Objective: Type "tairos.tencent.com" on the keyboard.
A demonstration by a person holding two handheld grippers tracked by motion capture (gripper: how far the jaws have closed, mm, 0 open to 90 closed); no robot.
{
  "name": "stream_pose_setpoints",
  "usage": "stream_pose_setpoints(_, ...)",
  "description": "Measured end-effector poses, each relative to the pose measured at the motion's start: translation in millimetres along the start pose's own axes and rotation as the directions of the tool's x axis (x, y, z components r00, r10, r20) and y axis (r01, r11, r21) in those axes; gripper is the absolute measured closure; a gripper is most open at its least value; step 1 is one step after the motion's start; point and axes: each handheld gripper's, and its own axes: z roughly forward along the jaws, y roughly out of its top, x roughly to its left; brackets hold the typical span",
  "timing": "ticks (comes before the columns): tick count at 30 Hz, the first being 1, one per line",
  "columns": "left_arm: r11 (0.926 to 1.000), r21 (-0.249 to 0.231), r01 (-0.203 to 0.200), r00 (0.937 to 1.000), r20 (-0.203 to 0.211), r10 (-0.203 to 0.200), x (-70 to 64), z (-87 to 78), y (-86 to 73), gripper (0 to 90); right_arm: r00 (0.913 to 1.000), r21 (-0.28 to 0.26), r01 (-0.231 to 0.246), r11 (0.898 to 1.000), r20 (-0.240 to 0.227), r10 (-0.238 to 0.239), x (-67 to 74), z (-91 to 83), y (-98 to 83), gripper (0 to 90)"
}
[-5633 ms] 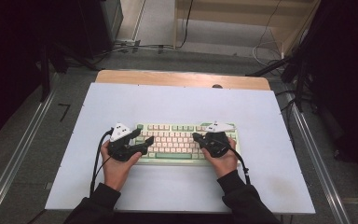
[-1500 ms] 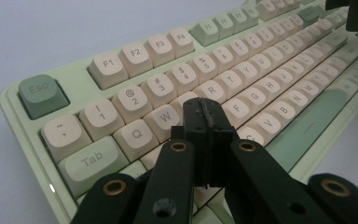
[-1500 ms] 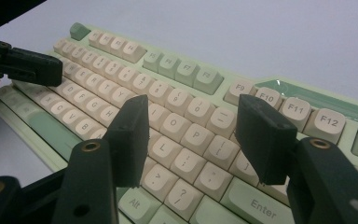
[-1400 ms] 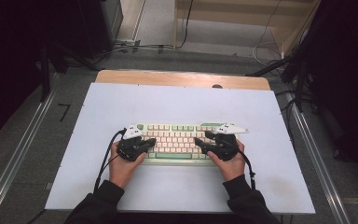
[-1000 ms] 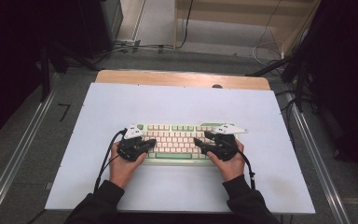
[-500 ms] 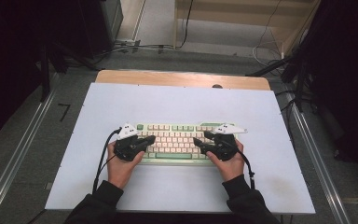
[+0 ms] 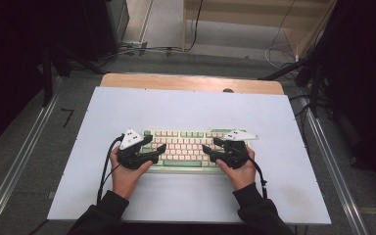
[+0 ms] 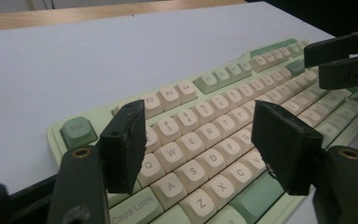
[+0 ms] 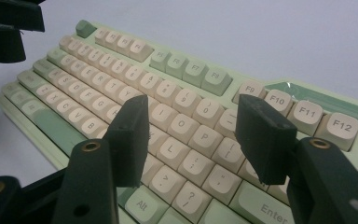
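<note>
A cream-and-green keyboard (image 7: 185, 149) lies mid-table (image 7: 186, 105) as a person poises the left gripper (image 7: 157, 149) and right gripper (image 7: 210, 145) over its two ends, both with jaws spread wide, holding nothing.

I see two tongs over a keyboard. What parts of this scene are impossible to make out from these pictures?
- Keyboard, high view: key legends too small to read; both ends lie under the left tongs and right tongs.
- Left gripper view: the near corner of the keyboard is hidden behind the tongs' own black jaws.
- Right gripper view: keys right of Enter are hidden by the jaw and cut by the edge.
- Whether either tongs touch keys: cannot tell.
</note>
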Motion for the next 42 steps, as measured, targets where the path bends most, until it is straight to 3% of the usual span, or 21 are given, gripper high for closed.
stream_pose_setpoints(7,0.9999,0.006,0.009,0.9996,-0.027,-0.009,4.4,1.0,-1.9,33.3,0.9998,0.008,0.02,1.0,-0.003,-0.02,1.2,-1.5,-1.5,54.1)
stream_pose_setpoints(14,0.9998,0.015,0.016,0.9996,-0.025,-0.015,5.1,2.4,-2.1,33.3,0.9982,0.019,0.057,0.998,-0.02,-0.057,5.4,-2.3,-4.2,87.0)
stream_pose_setpoints(31,0.9997,0.015,0.021,0.9996,-0.018,-0.02,4.5,3.1,-1.8,33.4,0.9962,0.065,0.077,0.995,-0.045,-0.074,10.1,4.7,-10.9,87.6)
stream_pose_setpoints(42,0.9996,0.016,0.023,0.9996,-0.013,-0.023,4.4,3.5,-1.5,33.4,0.996,0.103,0.085,0.991,-0.034,-0.082,10.7,7.7,-17.2,87.6)
